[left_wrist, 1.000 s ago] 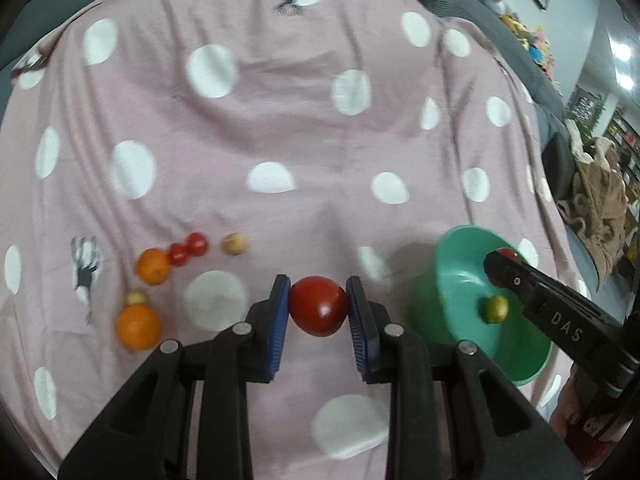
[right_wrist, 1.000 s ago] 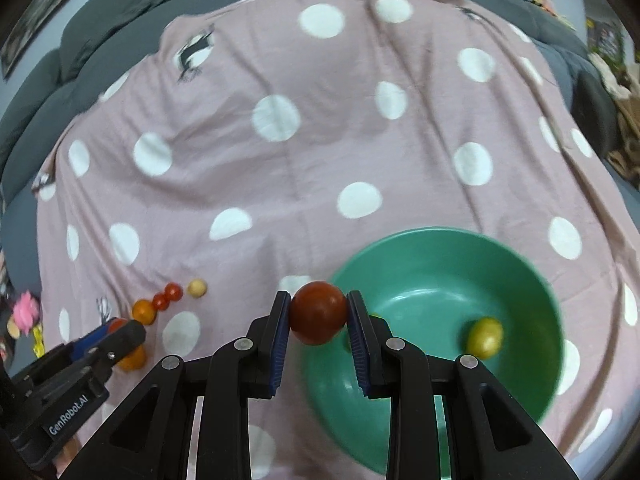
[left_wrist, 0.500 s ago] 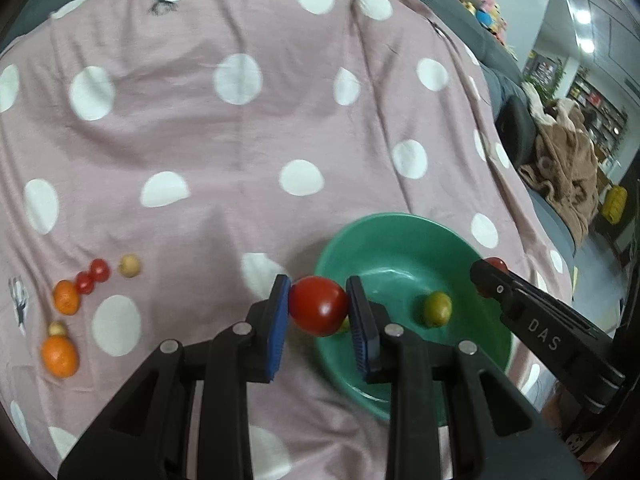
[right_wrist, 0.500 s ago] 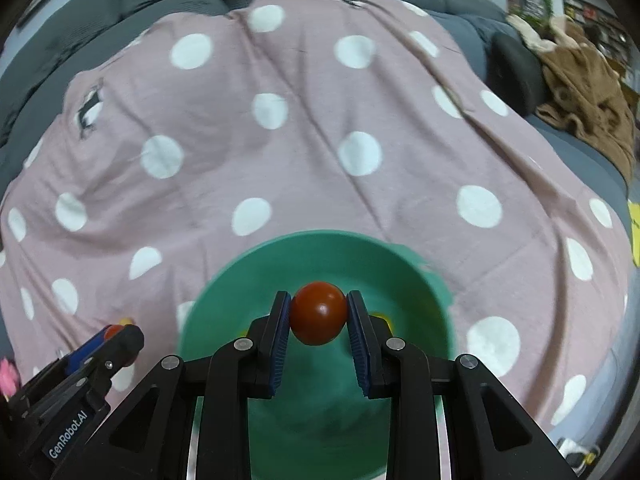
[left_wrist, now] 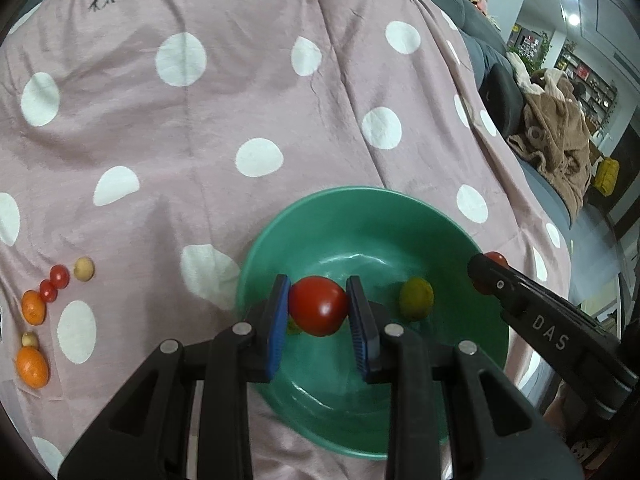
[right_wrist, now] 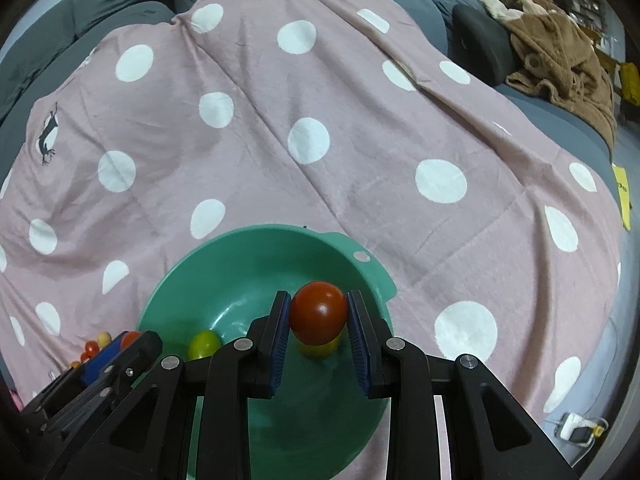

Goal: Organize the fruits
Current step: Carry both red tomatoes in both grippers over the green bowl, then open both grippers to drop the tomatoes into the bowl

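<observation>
My left gripper (left_wrist: 319, 307) is shut on a red tomato (left_wrist: 318, 305) and holds it over the green bowl (left_wrist: 360, 204). My right gripper (right_wrist: 319, 316) is shut on a second red tomato (right_wrist: 318, 312), also over the bowl (right_wrist: 224, 248). A yellow-green fruit (left_wrist: 416, 298) lies in the bowl, and another one (left_wrist: 294, 326) shows partly under the left tomato. In the right wrist view one yellow-green fruit (right_wrist: 204, 343) lies at the bowl's left and another (right_wrist: 320, 347) sits under the held tomato. The right gripper shows at the right of the left wrist view (left_wrist: 486, 272).
On the pink dotted cloth (left_wrist: 240, 100) at the left lie two oranges (left_wrist: 32, 366) (left_wrist: 33, 306), two cherry tomatoes (left_wrist: 54, 282) and two small tan fruits (left_wrist: 84, 269). A grey sofa and a brown blanket (right_wrist: 560, 52) lie at the right edge.
Both grippers have moved over the bowl with their tomatoes. The left one came from the cloth at the left; the right one shifted right across the bowl.
</observation>
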Available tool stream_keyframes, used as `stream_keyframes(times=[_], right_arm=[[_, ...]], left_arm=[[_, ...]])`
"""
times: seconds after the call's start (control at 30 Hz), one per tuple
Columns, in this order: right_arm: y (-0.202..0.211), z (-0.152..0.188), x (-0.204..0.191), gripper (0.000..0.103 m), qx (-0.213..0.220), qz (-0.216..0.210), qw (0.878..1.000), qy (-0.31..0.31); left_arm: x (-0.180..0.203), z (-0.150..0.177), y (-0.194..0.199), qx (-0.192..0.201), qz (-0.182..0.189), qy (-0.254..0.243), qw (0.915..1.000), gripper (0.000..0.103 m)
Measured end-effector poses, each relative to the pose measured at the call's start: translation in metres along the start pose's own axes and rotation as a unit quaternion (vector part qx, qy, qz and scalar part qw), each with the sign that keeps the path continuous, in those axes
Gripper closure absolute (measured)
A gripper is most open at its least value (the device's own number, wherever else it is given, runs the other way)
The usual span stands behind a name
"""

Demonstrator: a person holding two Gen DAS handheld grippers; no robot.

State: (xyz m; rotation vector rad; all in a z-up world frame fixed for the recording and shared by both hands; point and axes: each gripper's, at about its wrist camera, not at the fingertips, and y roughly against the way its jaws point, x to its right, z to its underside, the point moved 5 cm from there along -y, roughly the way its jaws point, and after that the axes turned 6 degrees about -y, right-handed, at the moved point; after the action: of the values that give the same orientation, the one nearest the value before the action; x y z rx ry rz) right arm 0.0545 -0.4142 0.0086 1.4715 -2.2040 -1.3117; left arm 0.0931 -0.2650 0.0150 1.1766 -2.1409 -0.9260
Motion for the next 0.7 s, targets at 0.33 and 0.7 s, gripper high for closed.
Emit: stream_keyframes(times=[0.33, 0.7], right_arm=[[-0.007, -0.001, 0.008, 0.073, -0.009, 0.010, 1.000, -0.006], [-0.012, 0.002, 0.008, 0.073, -0.019, 0.013, 1.000, -0.004]], left_arm=[[0.014, -0.001, -0.014, -0.012, 0.010, -0.016, 0.9997, 0.075], [0.021, 0.002, -0.026, -0.025, 0.014, -0.022, 0.9993, 0.075]])
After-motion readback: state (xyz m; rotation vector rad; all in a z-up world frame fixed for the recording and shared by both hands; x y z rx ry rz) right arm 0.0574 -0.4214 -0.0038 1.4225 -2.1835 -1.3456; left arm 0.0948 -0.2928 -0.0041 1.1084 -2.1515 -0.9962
